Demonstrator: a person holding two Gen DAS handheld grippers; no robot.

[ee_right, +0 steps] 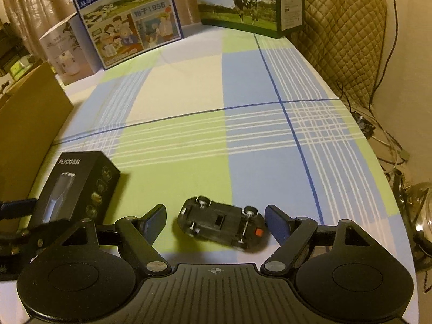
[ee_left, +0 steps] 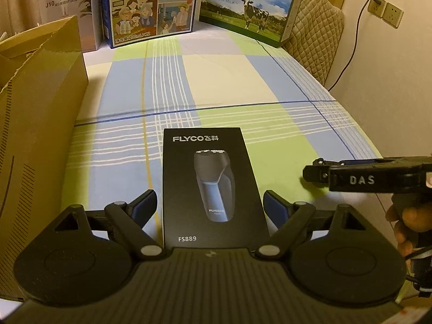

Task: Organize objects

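Observation:
A black FLYCO shaver box (ee_left: 213,186) lies flat on the plaid cloth, between the spread fingers of my left gripper (ee_left: 210,205), which is open around it with a gap on each side. The same shaver box (ee_right: 78,189) shows at the left in the right wrist view. A black toy car (ee_right: 222,225) lies upside down, wheels up, between the wide fingers of my right gripper (ee_right: 216,222), which is open. The right gripper's fingers (ee_left: 324,174) reach in from the right edge in the left wrist view.
A large open cardboard box (ee_left: 35,140) stands at the left. At the back stand a humidifier box (ee_left: 67,13) and two milk cartons (ee_left: 151,8) (ee_left: 248,8). A quilted chair back (ee_right: 343,35) and cables (ee_right: 388,140) are at the right, beyond the table edge.

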